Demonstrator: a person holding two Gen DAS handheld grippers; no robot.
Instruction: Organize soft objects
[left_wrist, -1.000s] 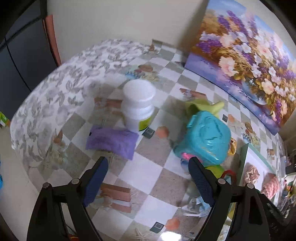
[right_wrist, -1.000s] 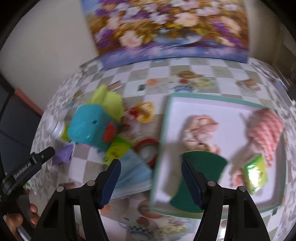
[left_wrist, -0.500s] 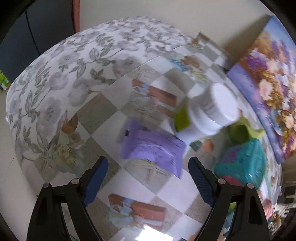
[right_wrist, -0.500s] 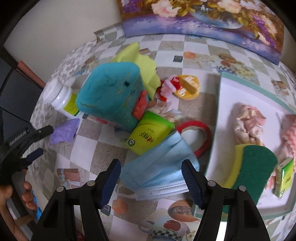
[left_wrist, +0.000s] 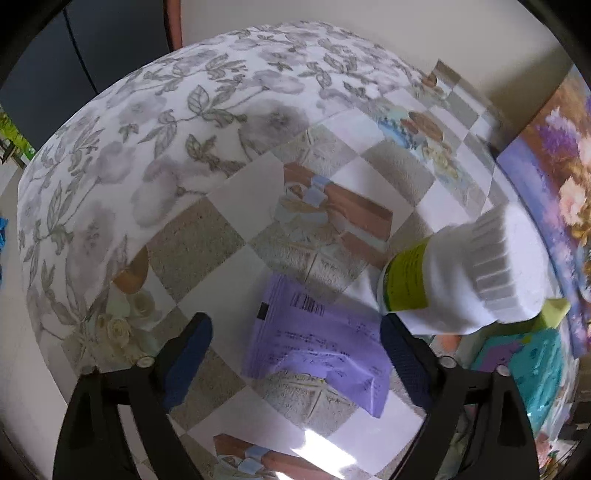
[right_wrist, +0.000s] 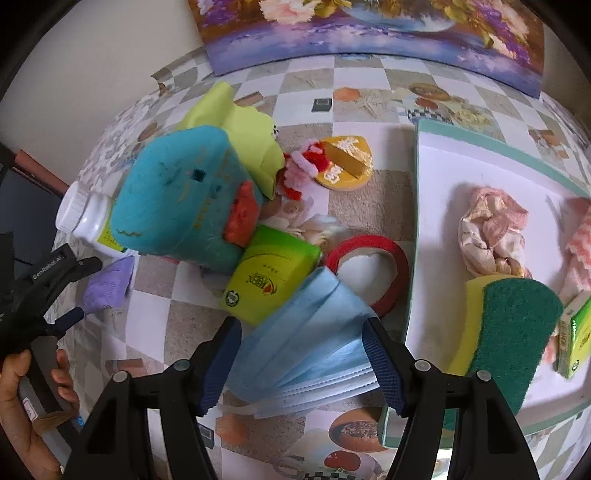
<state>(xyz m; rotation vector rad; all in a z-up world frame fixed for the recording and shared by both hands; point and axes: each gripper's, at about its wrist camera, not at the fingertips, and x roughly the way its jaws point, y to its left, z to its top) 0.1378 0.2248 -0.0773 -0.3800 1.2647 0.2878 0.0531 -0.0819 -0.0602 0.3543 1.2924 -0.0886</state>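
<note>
Purple packet (left_wrist: 314, 347) between spread left gripper (left_wrist: 295, 354), blue mask (right_wrist: 306, 339) between spread right gripper (right_wrist: 301, 362)

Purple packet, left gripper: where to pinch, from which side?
Pinch the purple packet across its width, mid-body, coming straight down. It lies flat between the open left gripper fingers; the white bottle crowds its far right corner, so stay low on the near half.

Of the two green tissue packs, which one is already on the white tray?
The smaller green pack at the tray's right edge, beside the sponge. The larger pack lies on the table against the blue mask.
</note>
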